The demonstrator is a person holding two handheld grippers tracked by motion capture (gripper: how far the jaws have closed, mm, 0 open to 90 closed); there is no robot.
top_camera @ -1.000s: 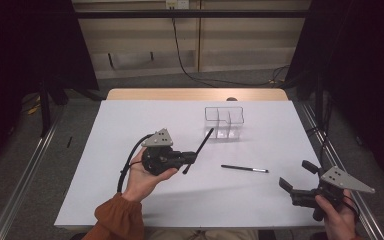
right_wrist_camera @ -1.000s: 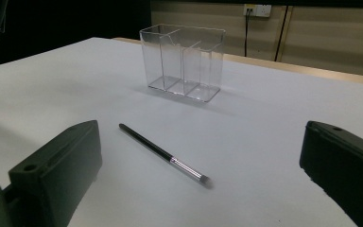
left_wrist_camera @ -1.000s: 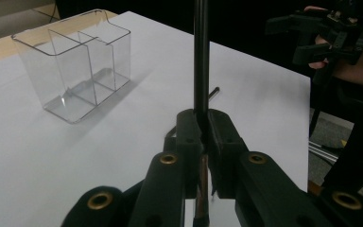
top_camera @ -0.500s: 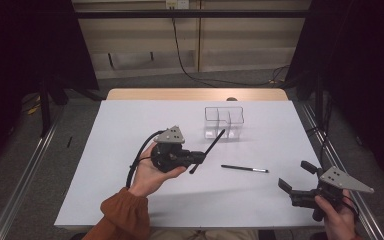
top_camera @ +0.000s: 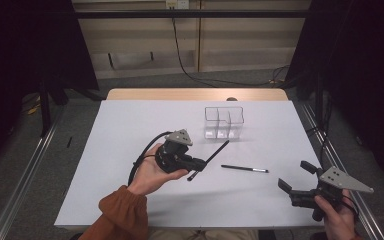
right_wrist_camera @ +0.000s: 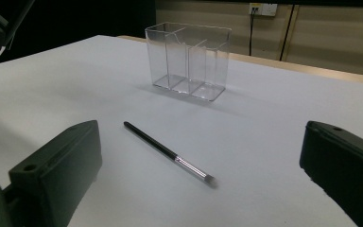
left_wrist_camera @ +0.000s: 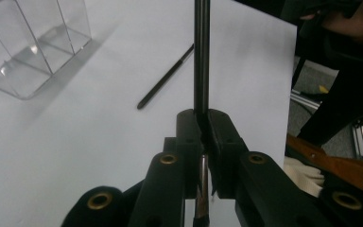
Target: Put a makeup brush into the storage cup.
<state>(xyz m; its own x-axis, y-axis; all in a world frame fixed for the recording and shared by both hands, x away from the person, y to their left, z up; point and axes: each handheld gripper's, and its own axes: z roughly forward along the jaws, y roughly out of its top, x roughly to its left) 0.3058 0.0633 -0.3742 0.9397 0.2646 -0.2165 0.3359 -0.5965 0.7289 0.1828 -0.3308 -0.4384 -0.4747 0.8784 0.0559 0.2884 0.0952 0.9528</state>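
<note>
Black and thin, the brush (top_camera: pixel 211 159) I hold in my left gripper (top_camera: pixel 194 162) is clamped tight between the two jaws, which have closed right down on its handle. In the left gripper view the handle (left_wrist_camera: pixel 201 56) runs straight up from the jaws, and a short length of it shows below them. From the high view the brush slants up and away from the gripper, its far end toward the clear plastic organizer (top_camera: pixel 224 122), near it but apart from it. My left hand (top_camera: pixel 152 172) cradles the gripper over the white table cover (top_camera: pixel 130 130).

My right gripper (top_camera: pixel 296 176) rests low at the near right corner of the table, jaws spread wide with nothing between them. In the right gripper view a second brush (right_wrist_camera: pixel 168 153) lies flat on the cover ahead of the jaws, its silver collar and bristles pointing toward me. That brush sits between the two grippers, and the organizer stands upright behind it.
</note>
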